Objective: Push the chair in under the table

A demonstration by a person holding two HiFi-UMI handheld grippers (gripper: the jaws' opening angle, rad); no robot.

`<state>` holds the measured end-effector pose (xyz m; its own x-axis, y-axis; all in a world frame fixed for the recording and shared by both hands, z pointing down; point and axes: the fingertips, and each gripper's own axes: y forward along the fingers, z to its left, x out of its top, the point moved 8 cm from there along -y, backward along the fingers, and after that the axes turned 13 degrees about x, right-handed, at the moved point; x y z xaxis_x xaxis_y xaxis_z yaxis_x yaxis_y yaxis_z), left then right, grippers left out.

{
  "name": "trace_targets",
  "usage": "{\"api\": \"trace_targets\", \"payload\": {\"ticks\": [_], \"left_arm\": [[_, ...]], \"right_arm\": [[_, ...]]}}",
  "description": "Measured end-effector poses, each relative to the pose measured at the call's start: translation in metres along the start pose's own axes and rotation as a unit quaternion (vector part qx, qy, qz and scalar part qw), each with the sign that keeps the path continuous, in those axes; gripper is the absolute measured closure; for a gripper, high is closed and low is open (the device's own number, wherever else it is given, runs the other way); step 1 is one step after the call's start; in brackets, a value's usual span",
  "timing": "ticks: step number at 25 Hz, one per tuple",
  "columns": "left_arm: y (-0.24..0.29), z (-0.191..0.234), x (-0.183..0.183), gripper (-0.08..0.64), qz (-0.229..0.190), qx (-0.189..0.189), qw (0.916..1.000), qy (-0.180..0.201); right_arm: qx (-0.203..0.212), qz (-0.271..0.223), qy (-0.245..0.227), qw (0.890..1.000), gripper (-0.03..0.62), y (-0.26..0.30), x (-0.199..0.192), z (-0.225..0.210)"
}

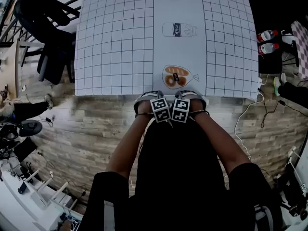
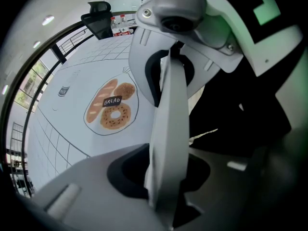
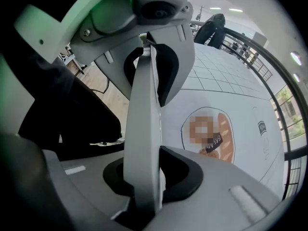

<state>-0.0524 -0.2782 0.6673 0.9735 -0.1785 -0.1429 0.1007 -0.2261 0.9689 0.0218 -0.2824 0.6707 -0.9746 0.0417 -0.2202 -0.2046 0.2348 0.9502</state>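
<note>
Left gripper (image 1: 160,109) points down at the near edge of the table (image 1: 115,42). Its 2 jaws are pressed together, and nothing is between them. Right gripper (image 1: 181,109) is just beside it. Its 2 jaws are together too, with nothing in them. 1 arm runs back from each gripper.

The chair (image 1: 185,148) is the big black shape right under the 2 grippers, between the 2 arms. Its top is at the near edge of the table. I cannot tell where the chair stops and the person's black clothes start. I cannot tell if the grippers touch it.

Far to the left, another black chair (image 1: 48,37) stands by the table's left side. The wood floor (image 1: 86,129) shows below it. The table has a white cloth with squares on the left and on the right. Down the plain middle part there is a milk picture (image 1: 179,30) and a bread picture (image 1: 175,77). The bread picture is the one close to the grippers. To the right of the table, 2 bottles with red caps (image 1: 267,35) lie on something dark.
</note>
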Motion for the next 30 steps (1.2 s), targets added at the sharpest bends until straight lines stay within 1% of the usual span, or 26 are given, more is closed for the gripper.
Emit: {"api": "trace_targets", "payload": {"ticks": [8,18,21,24,25,27,29,30], "left_arm": [[0.001,0.006,-0.002,0.436,0.003,-0.020,0.9997,-0.012],[0.002,0.010,-0.004,0.437,0.007,-0.026,0.9995,-0.015],[0.002,0.009,-0.003,0.441,0.002,-0.017,0.9998,-0.007],[0.001,0.000,-0.002,0.449,-0.001,0.008,0.9999,0.010],[0.000,-0.002,-0.002,0.449,-0.002,0.015,0.9998,0.009],[-0.007,-0.001,0.001,0.449,-0.011,0.016,0.9997,-0.016],[-0.019,0.004,0.005,0.430,-0.033,0.008,0.9982,-0.050],[-0.024,0.006,0.006,0.424,-0.044,0.007,0.9973,-0.059]], "right_arm": [[0.003,-0.003,0.009,1.000,0.509,-0.001,0.002,-0.002],[0.000,-0.004,0.016,1.000,0.508,0.000,0.004,-0.005],[-0.009,-0.006,0.004,1.000,0.505,-0.001,0.004,-0.004],[-0.018,-0.011,-0.003,1.000,0.498,0.001,0.002,0.001],[-0.020,-0.015,-0.003,1.000,0.493,0.000,0.002,0.002],[-0.023,-0.032,0.004,0.999,0.474,-0.009,0.005,0.002],[-0.027,-0.056,0.019,0.998,0.427,-0.025,0.010,0.003],[-0.031,-0.067,0.027,0.997,0.423,-0.035,0.014,0.005]]}}
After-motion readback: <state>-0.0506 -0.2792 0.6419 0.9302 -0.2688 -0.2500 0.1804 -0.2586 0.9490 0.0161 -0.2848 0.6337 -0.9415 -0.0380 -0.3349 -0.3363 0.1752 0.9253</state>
